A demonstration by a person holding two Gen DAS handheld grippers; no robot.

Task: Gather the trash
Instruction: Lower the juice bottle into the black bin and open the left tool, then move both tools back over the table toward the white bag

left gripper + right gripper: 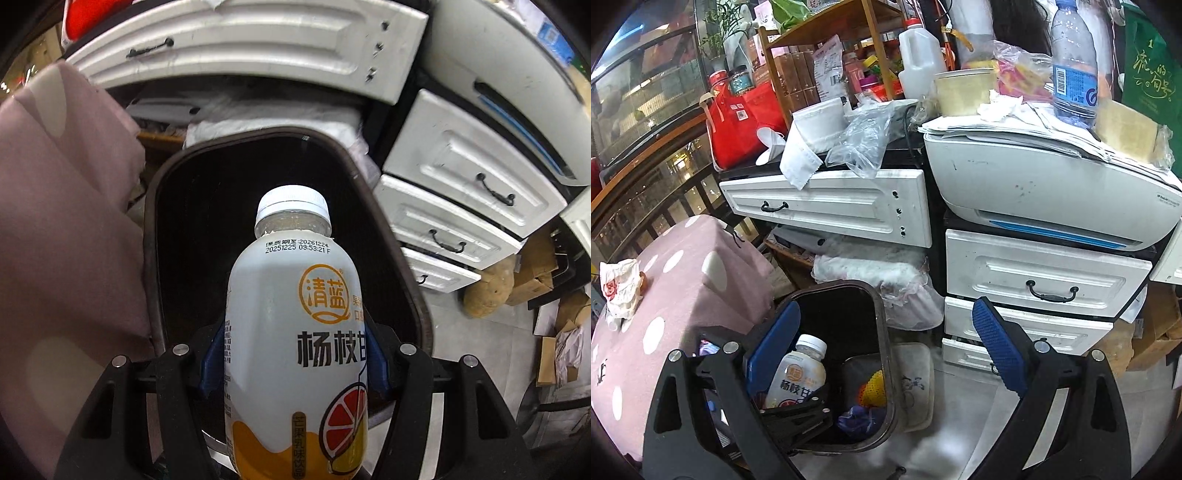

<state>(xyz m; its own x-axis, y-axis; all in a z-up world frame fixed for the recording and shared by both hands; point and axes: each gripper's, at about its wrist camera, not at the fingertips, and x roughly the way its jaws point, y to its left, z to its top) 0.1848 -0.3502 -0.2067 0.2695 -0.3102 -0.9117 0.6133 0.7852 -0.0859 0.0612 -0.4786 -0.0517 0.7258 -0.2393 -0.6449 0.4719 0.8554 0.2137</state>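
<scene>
Nearest, in the left wrist view: left gripper [295, 354], its blue pads pinching the sides of a white drink bottle [295, 332] with a white cap, orange and grapefruit artwork on the label. Held cap-forward, directly over the dark open mouth of a brown-rimmed trash bin [255, 133]. Pink cloth with pale dots [66, 221] to the bin's left; white drawers with black handles [461, 206] to its right.

In the right wrist view: right gripper [886, 350], blue pads spread wide, nothing between them. Below and beyond, the same bin [886, 332], with the bottle [798, 373] and the left gripper [798, 402] inside its opening, beside yellow and blue scraps at the bottom. Crumpled wrapper [622, 288] on the pink dotted cloth at left. Farther back, a white printer [1052, 184] on the drawers, topped with papers, a paper cup [964, 92] and a clear water bottle [1075, 62].
</scene>
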